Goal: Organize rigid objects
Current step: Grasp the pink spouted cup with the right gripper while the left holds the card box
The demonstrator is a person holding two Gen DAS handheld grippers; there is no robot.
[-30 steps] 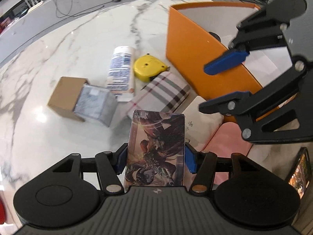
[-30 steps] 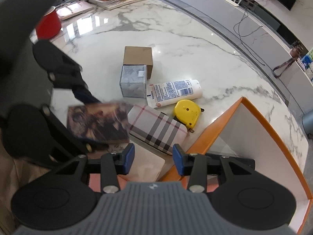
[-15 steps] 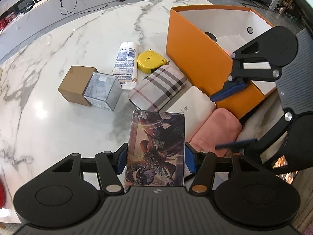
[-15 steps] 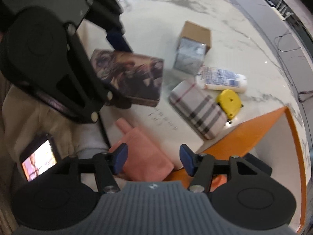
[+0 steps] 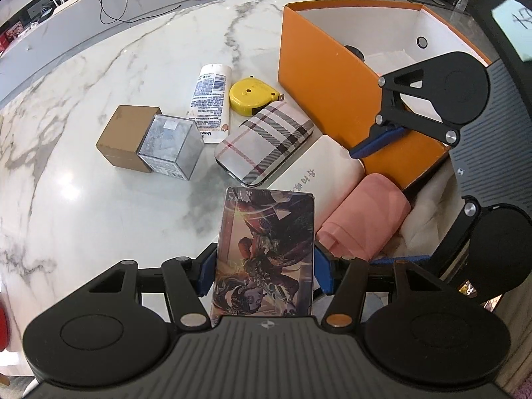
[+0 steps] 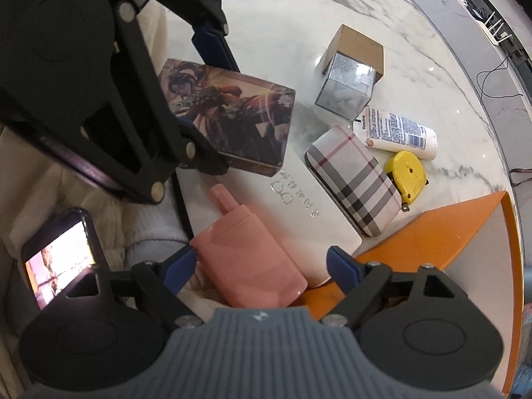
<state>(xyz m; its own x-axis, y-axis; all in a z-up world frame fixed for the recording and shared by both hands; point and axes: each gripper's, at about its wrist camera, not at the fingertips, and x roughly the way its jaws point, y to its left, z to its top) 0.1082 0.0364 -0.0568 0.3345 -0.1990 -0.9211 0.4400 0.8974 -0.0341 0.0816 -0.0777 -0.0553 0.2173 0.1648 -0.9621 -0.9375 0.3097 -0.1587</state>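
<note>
On the marble table [image 5: 83, 199] we see the orange box [image 5: 329, 99] at two o'clock, holding pale items too hidden to name. Our left gripper [image 5: 264, 271] clamps the illustrated tin [image 5: 264, 256]. Only the right view shows a phone [image 6: 60, 249]. Our right gripper [image 6: 262, 262], fingers wide, has dropped to straddle the pink bottle [image 6: 249, 259].

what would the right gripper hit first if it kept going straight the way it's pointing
Most likely the pink bottle: it lies right between and ahead of the open right gripper, whose fingertips flank its lower end. Depth is hard to judge, so the fingers may pass either side.
</note>
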